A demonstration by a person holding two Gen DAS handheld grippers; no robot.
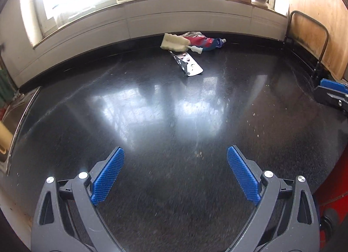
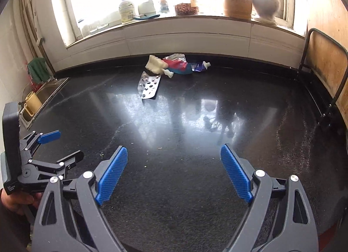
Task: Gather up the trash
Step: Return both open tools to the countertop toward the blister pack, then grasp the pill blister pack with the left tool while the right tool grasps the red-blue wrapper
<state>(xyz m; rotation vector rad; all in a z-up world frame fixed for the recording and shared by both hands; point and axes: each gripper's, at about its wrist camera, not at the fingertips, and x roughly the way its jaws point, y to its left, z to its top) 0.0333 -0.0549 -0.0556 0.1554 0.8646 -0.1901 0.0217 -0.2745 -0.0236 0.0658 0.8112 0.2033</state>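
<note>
- The left tool (image 1: pixel 175 178) hangs over the dark, glossy desk (image 1: pixel 152 121) with its blue pads spread wide and nothing between them.
- The right tool (image 2: pixel 174 174) is likewise spread wide above the desk, its jaws empty.
- In the right wrist view the left tool shows at the left edge, held by a hand (image 2: pixel 13 199) at the lower corner.
- The trash lies in a small heap at the far edge of the desk, against the white wall below the windowsill, well apart from both tools.
- The heap holds a pale sponge brush (image 2: pixel 155 64), a squeezed red-and-blue tube (image 2: pixel 184 66) with a white cap, and crumpled clear wrapping (image 2: pixel 175 57) behind them.
- A silver blister pack (image 2: pixel 149 86) lies just in front of the heap, nearest the tools.
- A sink (image 2: pixel 46 93) sits at the left end of the desk.
- Small pale crumbs (image 2: pixel 152 149) dot the desk near the tools.
</note>
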